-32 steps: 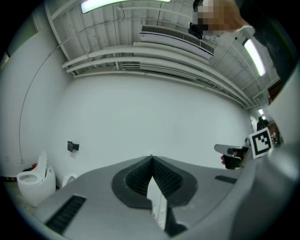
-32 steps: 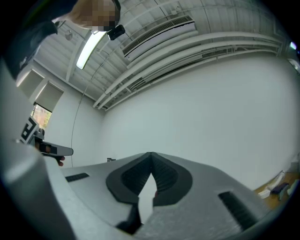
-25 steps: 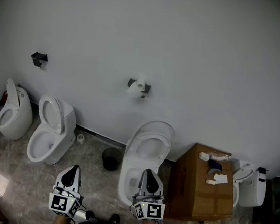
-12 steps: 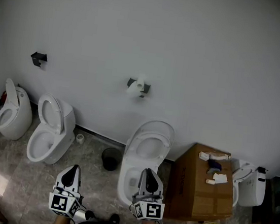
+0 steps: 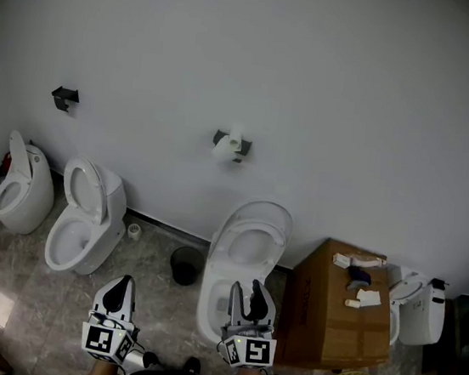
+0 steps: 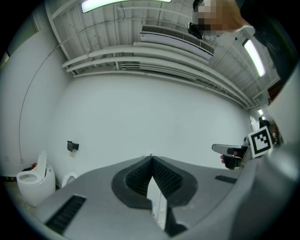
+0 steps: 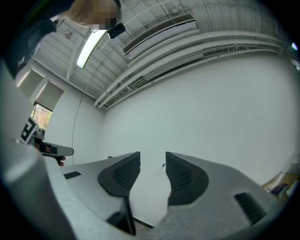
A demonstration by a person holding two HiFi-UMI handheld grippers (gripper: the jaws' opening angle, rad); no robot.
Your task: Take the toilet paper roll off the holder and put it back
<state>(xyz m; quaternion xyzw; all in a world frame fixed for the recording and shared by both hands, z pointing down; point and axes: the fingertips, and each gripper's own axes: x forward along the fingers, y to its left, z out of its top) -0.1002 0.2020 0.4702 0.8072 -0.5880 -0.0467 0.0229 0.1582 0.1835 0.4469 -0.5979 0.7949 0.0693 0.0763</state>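
A white toilet paper roll [image 5: 235, 142] sits on a dark holder [image 5: 223, 143] fixed to the white wall, above the middle toilet. Both grippers hang low near the floor, far from it. My left gripper [image 5: 126, 284] is shut, its jaws meeting with nothing between them [image 6: 151, 157]. My right gripper [image 5: 251, 289] is opening; a gap shows between its empty jaws [image 7: 153, 157]. In the right gripper view the holder shows only as a small dark speck [image 7: 164, 165] on the wall.
Three white toilets stand along the wall: left [image 5: 22, 189], beside it [image 5: 84, 221] and middle [image 5: 243, 252]. A second dark empty holder [image 5: 65, 97] is at left. A black bin [image 5: 185, 265], a cardboard box [image 5: 340, 312] with small items and another white fixture [image 5: 421, 308] are on the floor.
The right gripper's jaws have parted from shut to slightly open. Nothing else has moved noticeably.
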